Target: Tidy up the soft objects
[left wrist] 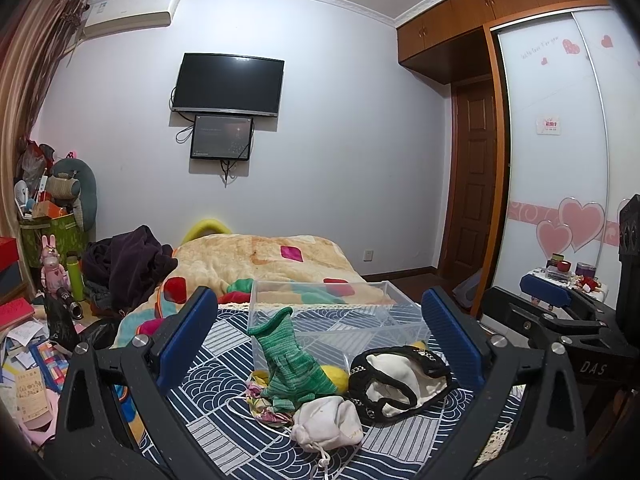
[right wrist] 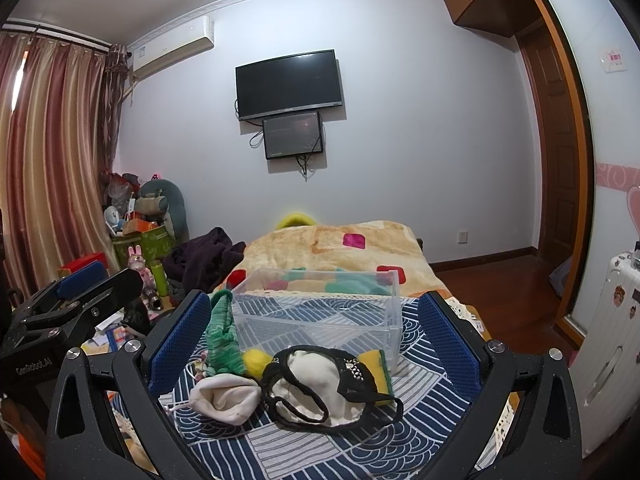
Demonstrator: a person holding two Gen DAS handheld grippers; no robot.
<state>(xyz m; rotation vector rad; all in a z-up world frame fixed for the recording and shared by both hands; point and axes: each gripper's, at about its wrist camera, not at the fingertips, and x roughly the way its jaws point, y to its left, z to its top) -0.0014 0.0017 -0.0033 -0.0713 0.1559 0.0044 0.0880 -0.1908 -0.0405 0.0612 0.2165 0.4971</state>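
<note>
A pile of soft things lies on the blue patterned cloth (left wrist: 224, 432) in front of a clear plastic box (left wrist: 340, 312): a green knit glove (left wrist: 292, 364), a white drawstring pouch (left wrist: 328, 420), a white cloth with black trim (left wrist: 400, 384), a yellow ball (left wrist: 338, 376). In the right wrist view I see the box (right wrist: 320, 312), glove (right wrist: 224, 336), pouch (right wrist: 224, 396), black-trimmed cloth (right wrist: 320, 384), ball (right wrist: 256, 360) and a yellow-green sponge (right wrist: 378, 368). My left gripper (left wrist: 316, 340) is open above the pile. My right gripper (right wrist: 316, 344) is open above it too. Both are empty.
A blanket-covered bed (left wrist: 260, 260) lies behind the box. Dark clothes (left wrist: 132, 264) and clutter with books (left wrist: 24, 344) sit at the left. A wardrobe (left wrist: 560, 160) and door (left wrist: 472, 184) stand at the right. A white suitcase (right wrist: 608, 340) is at the right.
</note>
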